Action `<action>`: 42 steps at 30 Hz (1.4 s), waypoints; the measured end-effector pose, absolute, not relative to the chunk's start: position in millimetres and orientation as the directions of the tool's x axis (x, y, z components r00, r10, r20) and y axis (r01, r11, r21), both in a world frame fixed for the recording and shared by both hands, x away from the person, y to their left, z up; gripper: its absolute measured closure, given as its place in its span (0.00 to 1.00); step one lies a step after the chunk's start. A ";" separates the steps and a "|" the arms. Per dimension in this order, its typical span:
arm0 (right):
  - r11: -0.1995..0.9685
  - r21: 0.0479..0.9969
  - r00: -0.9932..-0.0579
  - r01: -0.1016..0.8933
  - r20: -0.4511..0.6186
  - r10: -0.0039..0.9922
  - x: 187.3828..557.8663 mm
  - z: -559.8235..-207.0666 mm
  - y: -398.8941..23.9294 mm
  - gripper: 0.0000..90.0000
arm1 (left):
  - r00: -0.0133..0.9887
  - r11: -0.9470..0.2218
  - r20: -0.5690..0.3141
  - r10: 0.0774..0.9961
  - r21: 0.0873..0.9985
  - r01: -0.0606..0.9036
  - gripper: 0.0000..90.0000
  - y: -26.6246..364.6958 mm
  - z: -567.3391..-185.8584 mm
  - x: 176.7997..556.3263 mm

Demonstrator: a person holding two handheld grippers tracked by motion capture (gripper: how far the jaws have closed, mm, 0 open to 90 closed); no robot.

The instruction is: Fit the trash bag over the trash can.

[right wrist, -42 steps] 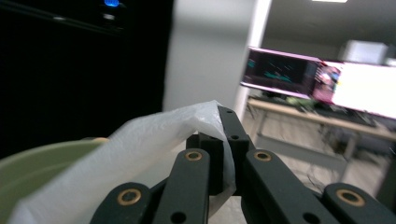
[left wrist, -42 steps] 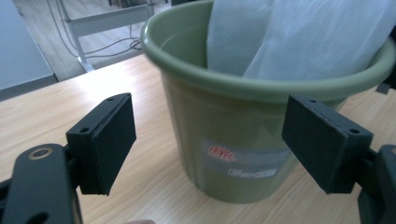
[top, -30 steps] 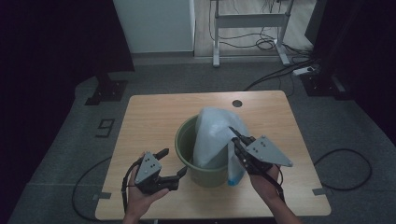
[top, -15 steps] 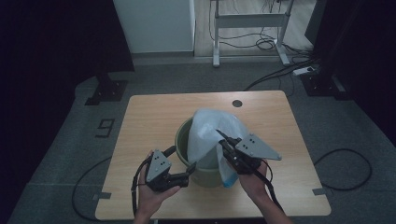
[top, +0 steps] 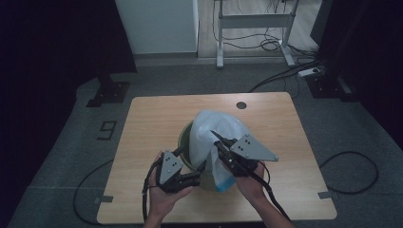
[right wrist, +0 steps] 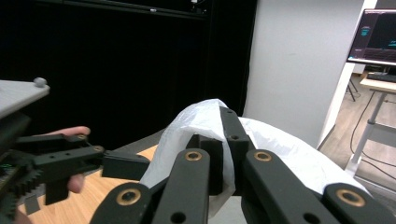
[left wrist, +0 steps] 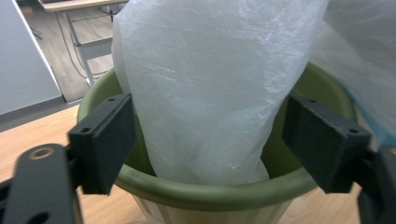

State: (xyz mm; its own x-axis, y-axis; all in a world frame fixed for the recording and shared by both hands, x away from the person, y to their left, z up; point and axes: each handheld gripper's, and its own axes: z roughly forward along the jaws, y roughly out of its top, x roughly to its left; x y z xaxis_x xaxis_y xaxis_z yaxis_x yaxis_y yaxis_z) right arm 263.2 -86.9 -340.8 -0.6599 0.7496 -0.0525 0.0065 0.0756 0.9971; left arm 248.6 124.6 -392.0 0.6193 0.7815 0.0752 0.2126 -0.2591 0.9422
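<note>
A green bucket (top: 183, 137) stands near the front of the wooden table (top: 152, 118). A translucent white plastic bag (top: 215, 129) rises out of it. My right gripper (top: 216, 138) is shut on a fold of the bag (right wrist: 280, 158) and holds it up above the bucket. My left gripper (top: 196, 177) is level at the bucket's near rim (left wrist: 210, 193). Its jaws stand wide on either side of the bag (left wrist: 205, 93) without pressing on it, and they have just been closing a little. The bag hides the inside of the bucket.
A round cable hole (top: 241, 105) sits at the table's far edge. Behind the table are a white cabinet (top: 157, 23) and a desk frame (top: 252, 21), with cables on the floor (top: 280, 78). The left gripper (right wrist: 116, 164) shows in the right gripper view.
The left gripper moved right, up to the bucket's rim. The right gripper carried the bag leftward, so the bag now stands more over the bucket.
</note>
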 end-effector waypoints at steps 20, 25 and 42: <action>0.065 0.996 -0.642 0.067 -0.007 0.767 199.1 -397.4 -114.3 0.29 | 0.571 -0.152 -0.019 0.821 0.956 0.250 1.00 137.0 -394.9 260.3; 0.050 0.994 -0.576 0.096 0.015 0.817 184.3 -425.8 -125.1 0.24 | 0.555 -0.144 -0.025 0.832 0.955 0.260 1.00 136.6 -394.1 262.0; 0.068 0.990 -0.413 0.121 -0.012 0.911 173.2 -469.8 -116.1 0.20 | 0.562 -0.138 -0.038 0.826 0.953 0.268 1.00 138.3 -391.7 263.4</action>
